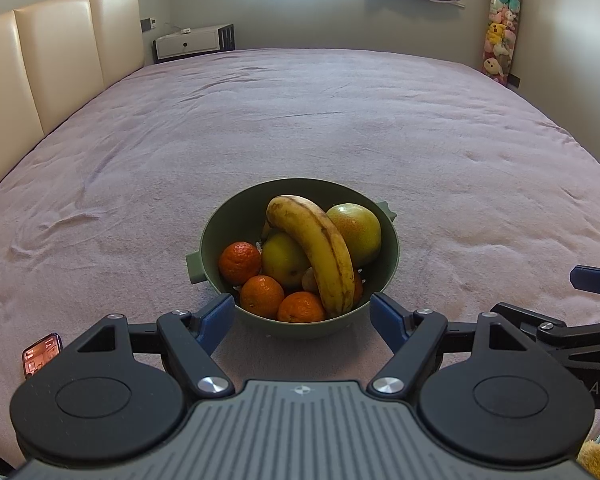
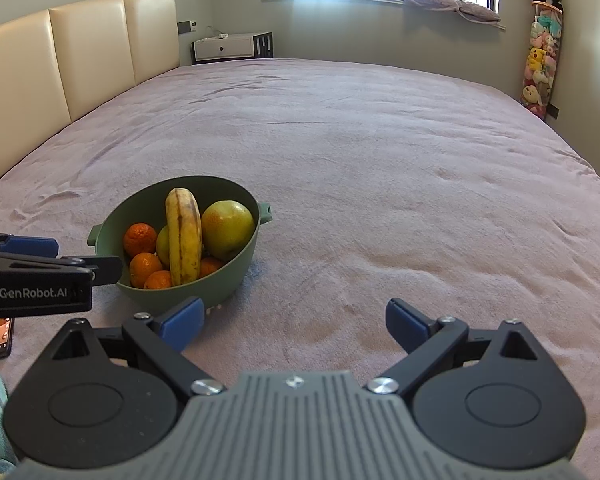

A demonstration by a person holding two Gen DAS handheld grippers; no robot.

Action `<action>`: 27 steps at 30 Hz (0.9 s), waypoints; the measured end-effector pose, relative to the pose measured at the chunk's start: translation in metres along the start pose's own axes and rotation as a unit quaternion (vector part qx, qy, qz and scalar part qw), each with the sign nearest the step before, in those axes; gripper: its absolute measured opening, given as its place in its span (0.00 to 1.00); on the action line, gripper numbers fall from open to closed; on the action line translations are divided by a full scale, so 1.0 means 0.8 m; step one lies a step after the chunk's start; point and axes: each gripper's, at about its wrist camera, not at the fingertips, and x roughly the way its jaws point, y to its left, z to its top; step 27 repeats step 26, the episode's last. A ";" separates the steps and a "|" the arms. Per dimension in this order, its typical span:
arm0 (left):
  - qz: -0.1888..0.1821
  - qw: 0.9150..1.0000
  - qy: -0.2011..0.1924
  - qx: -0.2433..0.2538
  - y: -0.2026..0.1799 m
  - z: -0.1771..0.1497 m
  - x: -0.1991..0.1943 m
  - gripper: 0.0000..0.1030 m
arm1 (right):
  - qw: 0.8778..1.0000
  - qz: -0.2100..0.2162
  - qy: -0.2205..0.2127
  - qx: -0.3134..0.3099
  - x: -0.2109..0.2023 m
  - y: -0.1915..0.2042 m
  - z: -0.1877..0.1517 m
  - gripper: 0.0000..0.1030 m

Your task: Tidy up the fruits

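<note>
Green bowl [image 1: 300, 264] sits on the bed [image 1: 300, 120], low centre of the left wrist frame, dead ahead of the left claw [image 1: 302, 316]; its near rim falls right between the two blue fingertips, which are spread wide with nothing in them. All fruit in view lies inside the bowl: banana [image 1: 320, 252] on top, long axis running from upper left to lower right, near end pointing toward the left claw; oranges [image 1: 240, 262] along the near-left side, a pear [image 1: 356, 232] at the back right, second pear [image 1: 282, 258] under the banana. In the right wrist frame the bowl is off to centre left, ahead and left of the right claw [image 2: 296, 320], which is also wide open and empty, over bare bed. Left claw is clearly nearer the bowl. No loose fruit on the bed, so fits either fruit already gathered or about to be taken out; phone [image 1: 40, 354] at lower left
</note>
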 end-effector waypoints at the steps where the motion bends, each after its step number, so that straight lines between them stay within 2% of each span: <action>1: 0.000 1.000 0.000 0.000 0.000 0.000 0.000 0.87 | 1.000 0.000 0.000 0.000 0.000 0.000 0.000 0.92; 27: -0.003 1.000 -0.008 0.003 0.001 0.000 -0.004 0.87 | 1.000 0.003 0.012 -0.005 0.008 0.001 -0.005 0.92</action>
